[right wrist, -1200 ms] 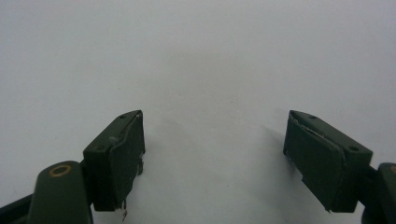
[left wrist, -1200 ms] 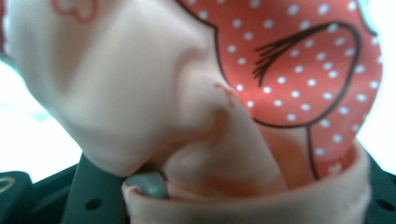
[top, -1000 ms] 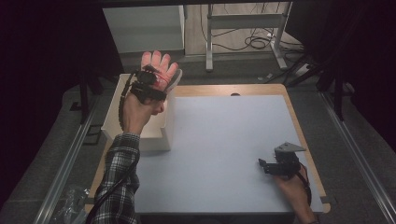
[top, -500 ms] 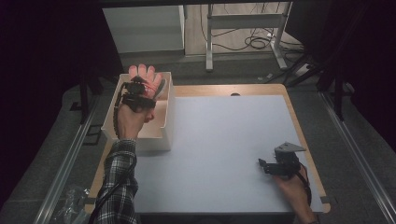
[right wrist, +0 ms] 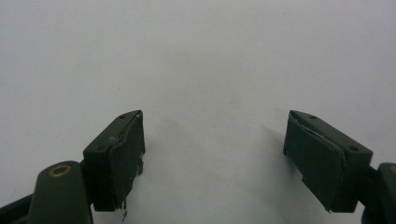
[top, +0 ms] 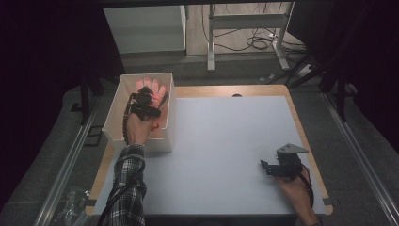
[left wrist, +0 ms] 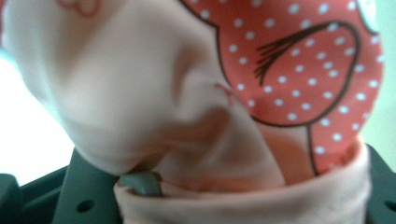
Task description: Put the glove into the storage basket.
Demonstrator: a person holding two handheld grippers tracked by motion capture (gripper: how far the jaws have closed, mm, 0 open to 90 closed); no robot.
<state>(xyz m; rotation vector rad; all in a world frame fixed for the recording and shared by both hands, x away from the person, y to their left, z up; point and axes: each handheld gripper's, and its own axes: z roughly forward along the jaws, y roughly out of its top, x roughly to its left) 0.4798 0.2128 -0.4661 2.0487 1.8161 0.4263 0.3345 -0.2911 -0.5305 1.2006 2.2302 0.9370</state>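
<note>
High view — the left gripper (top: 147, 100) was down inside the white box (top: 113, 127) at the table's left edge, carrying a pink glove (top: 153, 87) whose fingers fanned out toward the box's far wall. The low placement read as a drop-off: the glove was already below the rim, so letting go there would leave it in the box rather than on the white table mat (top: 221, 150). The right gripper (top: 270, 168) lay on the mat near the front right corner, well apart from the box, apparently parked out of the way.

Left gripper view — pink fabric with a red, white-dotted patch (left wrist: 299, 70) lay right against the camera, draped over the jaws. The jaws had just been opening, with the glove's cuff between them; a grey pad tip (left wrist: 142, 183) showed under a fold. Whether the pads pressed the cloth at that moment I could not tell — the fabric hid the contact.

Right gripper view — both black jaws stood wide apart over bare mat (right wrist: 205, 60), nothing between them; idle, by my reading.
</note>
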